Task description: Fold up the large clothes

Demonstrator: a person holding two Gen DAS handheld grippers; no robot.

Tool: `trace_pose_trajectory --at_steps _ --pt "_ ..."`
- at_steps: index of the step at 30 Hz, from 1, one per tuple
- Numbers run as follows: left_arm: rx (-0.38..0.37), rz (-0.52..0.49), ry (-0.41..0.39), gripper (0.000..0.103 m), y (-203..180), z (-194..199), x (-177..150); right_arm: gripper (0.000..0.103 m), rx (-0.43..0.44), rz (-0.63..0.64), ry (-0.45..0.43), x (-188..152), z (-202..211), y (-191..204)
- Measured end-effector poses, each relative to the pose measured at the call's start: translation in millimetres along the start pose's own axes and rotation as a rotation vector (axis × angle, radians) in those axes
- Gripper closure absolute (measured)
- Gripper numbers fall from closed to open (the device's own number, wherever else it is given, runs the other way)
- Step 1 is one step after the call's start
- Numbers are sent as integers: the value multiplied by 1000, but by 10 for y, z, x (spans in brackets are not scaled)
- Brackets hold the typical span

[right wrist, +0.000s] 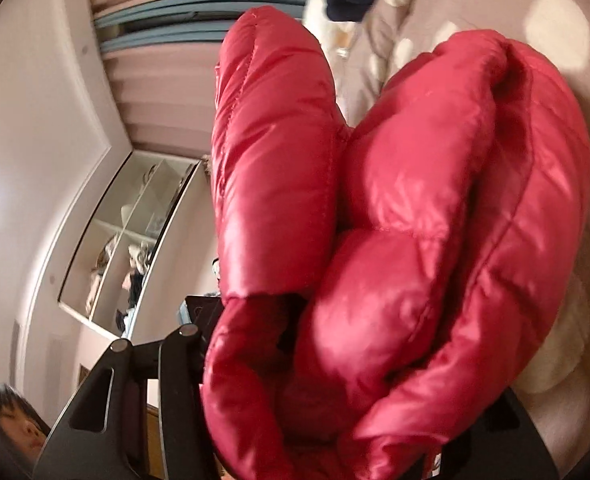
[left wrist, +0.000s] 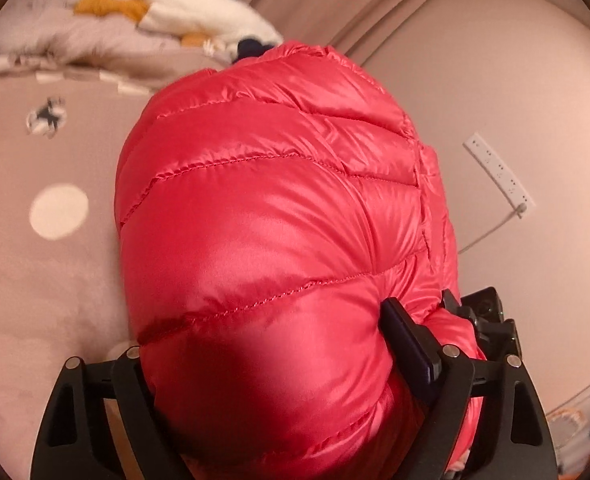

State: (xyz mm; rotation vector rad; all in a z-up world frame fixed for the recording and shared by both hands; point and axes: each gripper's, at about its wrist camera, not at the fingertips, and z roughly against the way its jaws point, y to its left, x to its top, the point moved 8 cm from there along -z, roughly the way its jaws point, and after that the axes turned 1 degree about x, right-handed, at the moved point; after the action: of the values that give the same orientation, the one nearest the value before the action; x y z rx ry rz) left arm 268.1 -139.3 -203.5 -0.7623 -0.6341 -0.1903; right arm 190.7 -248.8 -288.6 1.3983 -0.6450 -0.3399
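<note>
A shiny red quilted puffer jacket (left wrist: 263,208) fills the left wrist view, lifted above a pink bed. My left gripper (left wrist: 291,364) is shut on the jacket's thick folded edge; its left finger is buried under the fabric and its right finger (left wrist: 409,344) presses against the bundle. In the right wrist view the same jacket (right wrist: 395,220) hangs in bulky folds. My right gripper (right wrist: 335,380) is shut on a bunched part of it; its fingertips are hidden by the fabric. The right gripper's black body (left wrist: 483,312) shows just behind the jacket in the left wrist view.
A pink bedspread (left wrist: 43,280) with white dots lies below. A white, mustard and navy pile of clothes (left wrist: 183,16) sits at the bed's far side. A white power strip (left wrist: 499,172) is on the wall. A glass-door cabinet (right wrist: 135,236) and a person's face (right wrist: 19,428) appear on the right wrist view's left.
</note>
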Motion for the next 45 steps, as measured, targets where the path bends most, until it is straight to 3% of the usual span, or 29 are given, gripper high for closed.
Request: trace_pose_trajectory --at_steps 8,13,35,45 --pt "92 -145 -143 16 -410 525 277 54 47 143 8 87 -151 647" --pt "107 -153 -186 16 -455 685 305 53 62 207 14 104 -229 853" --pt "176 -166 -324 16 -303 1507 151 48 146 318 81 -218 -355 985" --pt "222 -167 -387 16 -370 1642 118 48 196 338 126 -227 -469 1049"
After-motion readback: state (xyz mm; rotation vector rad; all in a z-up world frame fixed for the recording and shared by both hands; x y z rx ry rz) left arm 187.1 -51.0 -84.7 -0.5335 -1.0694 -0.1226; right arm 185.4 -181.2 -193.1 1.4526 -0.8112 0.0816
